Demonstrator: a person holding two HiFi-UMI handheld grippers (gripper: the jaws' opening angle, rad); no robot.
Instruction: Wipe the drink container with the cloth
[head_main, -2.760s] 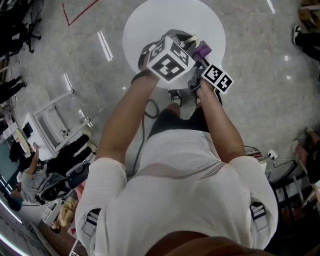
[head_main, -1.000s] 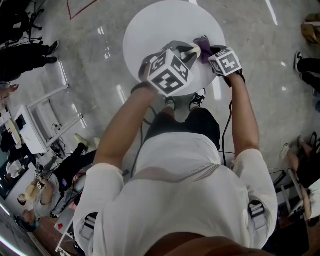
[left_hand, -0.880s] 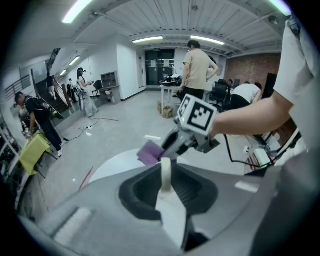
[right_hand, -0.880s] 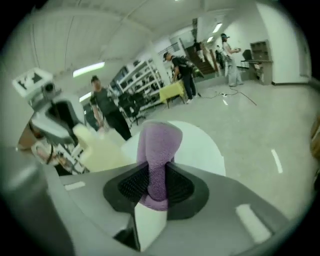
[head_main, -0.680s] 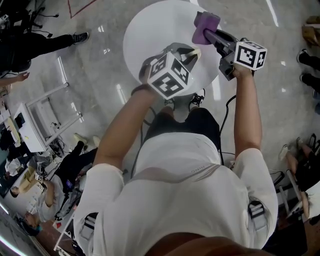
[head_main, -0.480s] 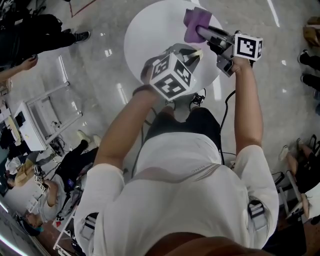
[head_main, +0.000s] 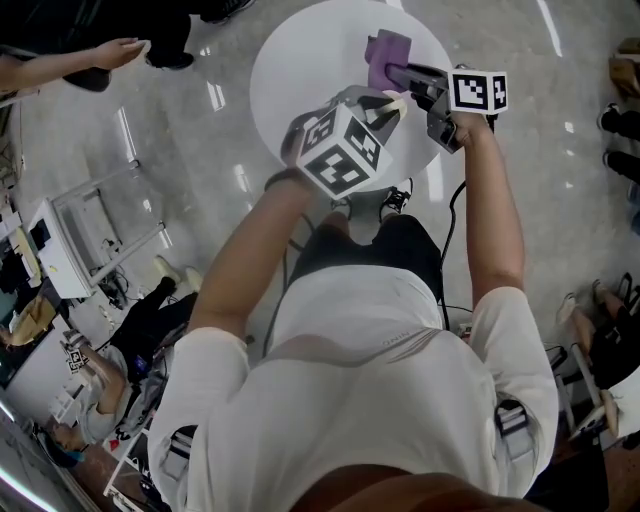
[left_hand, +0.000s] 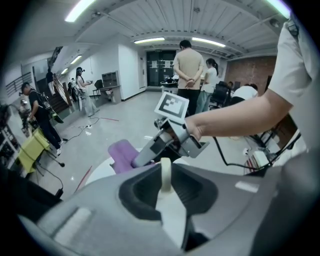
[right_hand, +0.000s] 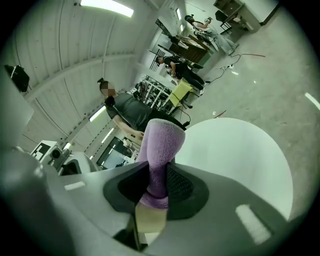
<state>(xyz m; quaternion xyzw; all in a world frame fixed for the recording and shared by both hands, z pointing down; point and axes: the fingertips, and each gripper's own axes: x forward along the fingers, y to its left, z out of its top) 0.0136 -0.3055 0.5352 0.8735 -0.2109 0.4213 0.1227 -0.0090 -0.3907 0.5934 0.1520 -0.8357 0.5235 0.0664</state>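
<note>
Purple fuzzy cloth, bunched upright, pinched in right claw.

Wearing: white short-sleeved T-shirt, dark lower garment, grey buckled straps at both shoulders. Left gripper and right gripper: grey shells, cubes with black-and-white square markers. Black cable on right.

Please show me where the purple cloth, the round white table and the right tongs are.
purple cloth (head_main: 381, 48): head view, its free end.
round white table (head_main: 305, 60): head view, bare top, left part.
right tongs (head_main: 398, 72): head view, tips closed on the cloth.
</note>
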